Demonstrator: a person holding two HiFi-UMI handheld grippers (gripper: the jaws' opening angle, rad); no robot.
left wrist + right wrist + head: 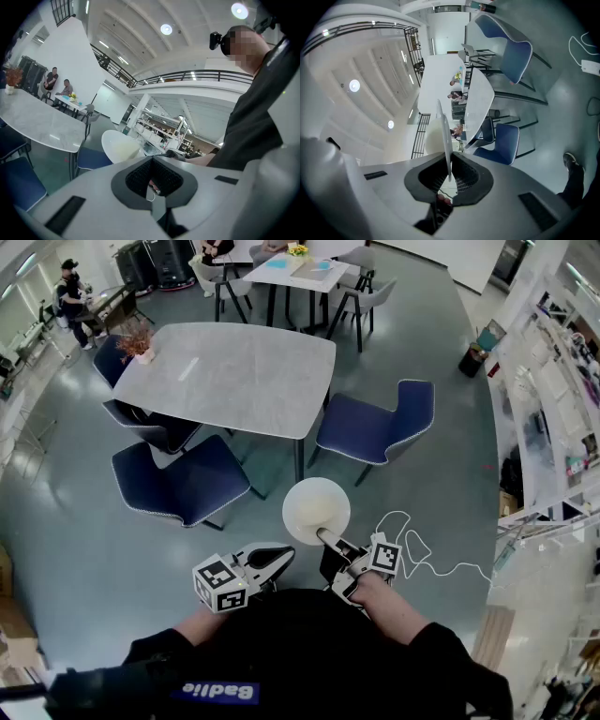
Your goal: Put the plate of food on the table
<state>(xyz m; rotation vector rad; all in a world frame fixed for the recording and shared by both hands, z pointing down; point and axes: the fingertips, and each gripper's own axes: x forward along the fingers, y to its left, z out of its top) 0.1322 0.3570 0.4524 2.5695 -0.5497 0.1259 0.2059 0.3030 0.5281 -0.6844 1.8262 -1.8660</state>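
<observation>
The jaws of the right gripper [330, 542] pinch the rim of the plate [316, 509] in the head view, well short of the table [225, 371]. In the left gripper view, the left gripper [153, 160] is closed on nothing. The right gripper view shows the plate edge-on between narrow jaws, and such a thin, one-sided hold could let it tilt or slip.

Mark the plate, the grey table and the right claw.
plate [316, 509], head view, middle of its white face.
grey table [225, 371], head view, bare middle of the tabletop.
right claw [448, 159], right gripper view, between its tips, clamped on the plate rim.
</observation>
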